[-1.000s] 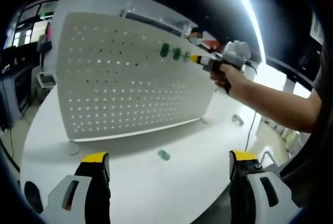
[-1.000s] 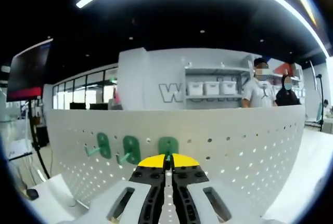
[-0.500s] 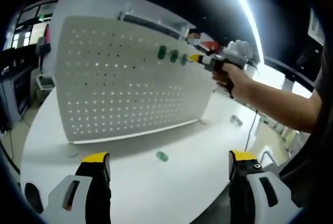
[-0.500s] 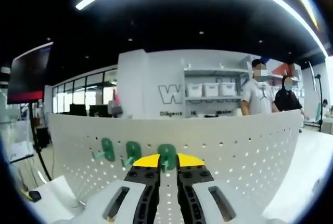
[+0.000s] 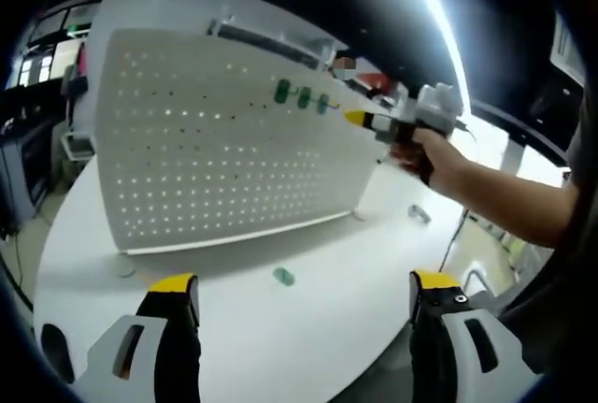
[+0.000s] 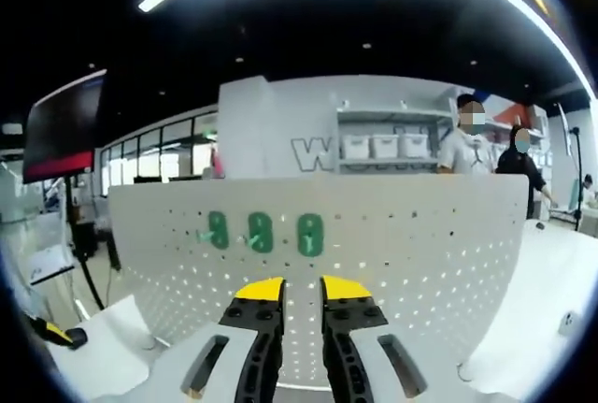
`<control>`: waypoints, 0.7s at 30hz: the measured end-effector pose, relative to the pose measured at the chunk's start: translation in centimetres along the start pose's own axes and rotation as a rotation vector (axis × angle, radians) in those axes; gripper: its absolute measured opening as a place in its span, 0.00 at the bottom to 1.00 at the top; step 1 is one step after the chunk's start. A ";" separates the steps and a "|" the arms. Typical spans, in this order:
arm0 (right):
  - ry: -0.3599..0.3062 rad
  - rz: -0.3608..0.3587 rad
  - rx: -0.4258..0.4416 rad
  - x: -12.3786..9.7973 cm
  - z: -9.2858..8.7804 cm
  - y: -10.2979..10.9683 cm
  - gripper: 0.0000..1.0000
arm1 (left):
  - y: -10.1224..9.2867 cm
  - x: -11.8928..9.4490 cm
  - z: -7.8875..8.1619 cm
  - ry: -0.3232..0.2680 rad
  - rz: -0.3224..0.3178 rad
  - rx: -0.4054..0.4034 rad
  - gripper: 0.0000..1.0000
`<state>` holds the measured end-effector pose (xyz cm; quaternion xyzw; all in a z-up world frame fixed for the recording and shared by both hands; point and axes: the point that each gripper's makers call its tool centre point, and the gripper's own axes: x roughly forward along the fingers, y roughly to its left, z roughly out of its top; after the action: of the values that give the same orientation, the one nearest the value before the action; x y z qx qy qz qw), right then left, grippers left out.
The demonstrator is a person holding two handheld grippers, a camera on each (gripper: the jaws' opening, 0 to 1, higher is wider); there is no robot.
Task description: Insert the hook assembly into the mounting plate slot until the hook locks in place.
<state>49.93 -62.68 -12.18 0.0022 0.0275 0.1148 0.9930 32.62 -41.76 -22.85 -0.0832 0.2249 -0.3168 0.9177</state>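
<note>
The white pegboard plate stands upright on the white table. Three green hooks hang side by side near its top edge, the third hook rightmost in the right gripper view, beside the other two hooks. My right gripper sits a short way back from the board, open, with nothing between its yellow tips. The left gripper view shows it held by a hand, just off the row of hooks. A loose green hook lies on the table. My left gripper stands wide open, holding nothing.
Two people stand behind the board near shelves with white bins. A small object lies on the table to the board's right. A dark screen hangs at the left.
My right gripper has opened, let go of the third green hook, now hanging on the board, and drawn back from it. The left gripper has hardly moved.
</note>
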 end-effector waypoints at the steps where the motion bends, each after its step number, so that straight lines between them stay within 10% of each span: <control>1: 0.003 0.004 0.000 -0.2 -0.2 0.2 0.12 | 0.0 0.0 0.0 0.001 0.000 0.001 0.95; 21: 0.170 0.118 -0.022 -4.6 -7.8 4.3 0.12 | -0.5 0.2 0.1 0.004 -0.011 0.014 0.94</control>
<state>44.03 -59.61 -19.67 -0.0170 0.1102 0.1733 0.9785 32.52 -42.21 -22.71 -0.0774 0.2240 -0.3238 0.9160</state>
